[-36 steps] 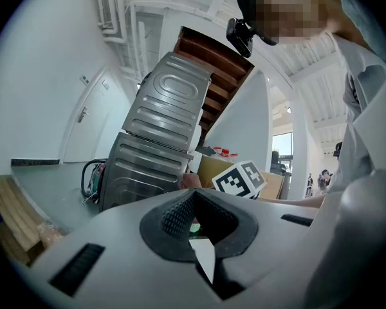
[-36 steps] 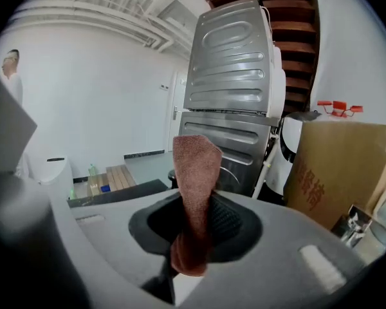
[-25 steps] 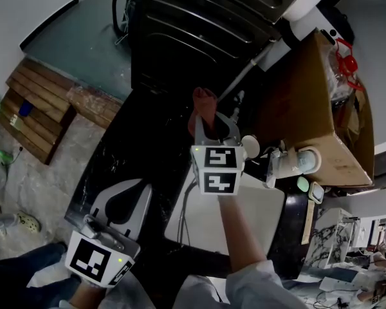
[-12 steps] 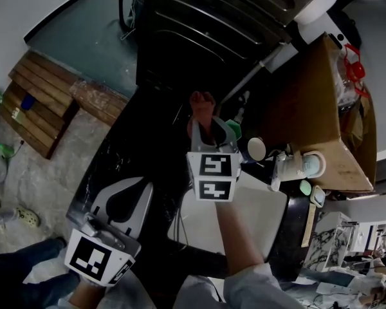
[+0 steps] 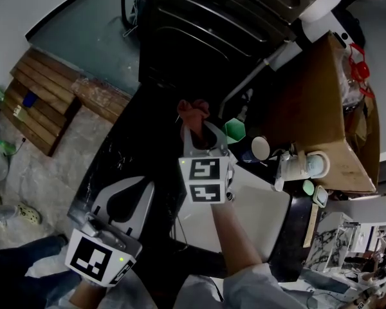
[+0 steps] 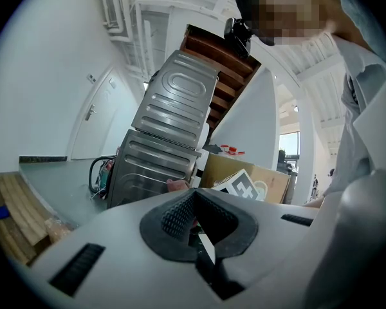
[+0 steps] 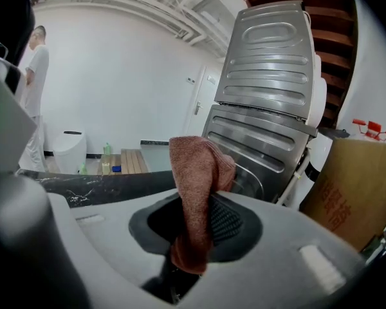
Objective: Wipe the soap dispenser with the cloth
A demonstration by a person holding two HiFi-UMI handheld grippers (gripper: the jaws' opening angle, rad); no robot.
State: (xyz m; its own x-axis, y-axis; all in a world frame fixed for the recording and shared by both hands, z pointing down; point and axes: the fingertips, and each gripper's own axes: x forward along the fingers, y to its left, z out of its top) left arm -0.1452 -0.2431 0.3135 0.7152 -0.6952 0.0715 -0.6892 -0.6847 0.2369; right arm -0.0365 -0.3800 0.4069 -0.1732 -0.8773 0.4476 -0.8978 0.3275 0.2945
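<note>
My right gripper is shut on a reddish-brown cloth, held over the black counter left of the sink. The right gripper view shows the cloth sticking up from between the pads of the right gripper. The soap dispenser, white with a pale teal top, stands at the sink's far right corner, well to the right of the cloth and apart from it. Low at the left, my left gripper is shut and holds nothing. In its own view the left gripper has its pads together.
A white sink basin lies under my right forearm. A green hexagonal object and a round white cup sit by the tap. Behind stand a dark ribbed metal appliance and a cardboard box. A wooden pallet lies on the floor at the left.
My right gripper has carried the cloth to the left, away from the soap dispenser, uncovering the green hexagonal object. The left gripper has stayed put.
</note>
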